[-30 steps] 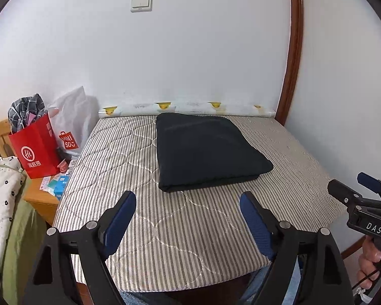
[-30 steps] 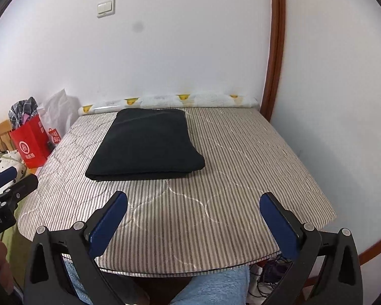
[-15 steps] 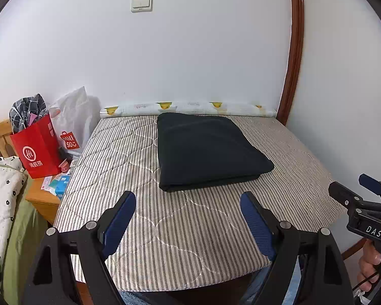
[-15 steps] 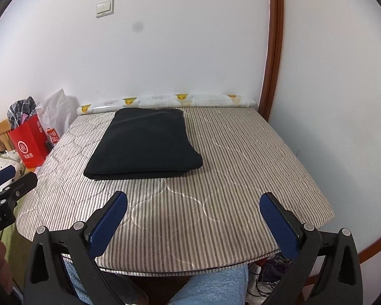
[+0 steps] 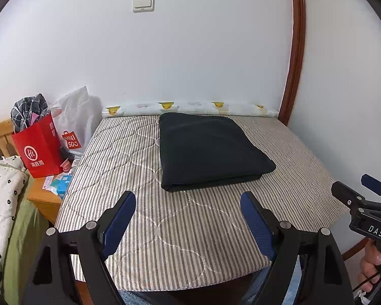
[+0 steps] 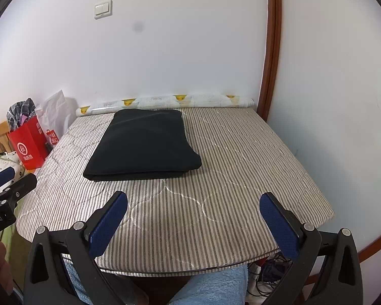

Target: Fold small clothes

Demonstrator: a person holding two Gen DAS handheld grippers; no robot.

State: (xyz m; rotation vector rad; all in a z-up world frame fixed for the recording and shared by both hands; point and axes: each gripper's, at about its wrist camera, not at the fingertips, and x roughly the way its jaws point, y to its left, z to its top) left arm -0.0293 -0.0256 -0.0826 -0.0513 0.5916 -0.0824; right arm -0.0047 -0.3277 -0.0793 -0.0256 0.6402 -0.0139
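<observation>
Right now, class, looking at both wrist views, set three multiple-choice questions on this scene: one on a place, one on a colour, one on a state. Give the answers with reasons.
1. Where does the folded cloth lie?
A. On the striped mat, toward the wall
B. Inside the red bag
C. On the floor

2. What colour is the paper bag beside the mat?
A. Green
B. Red
C. Yellow

3. How do the two claws stand?
A. Both shut on the cloth
B. One open, one shut
C. Both open and holding nothing

Answers:
1. A: the cloth rests flat on the mat's far half, near the rolled duck-print sheet.
2. B: the bag is bright red with white print.
3. C: the left claw and right claw each show wide-apart blue pads with only mat between them.
</observation>
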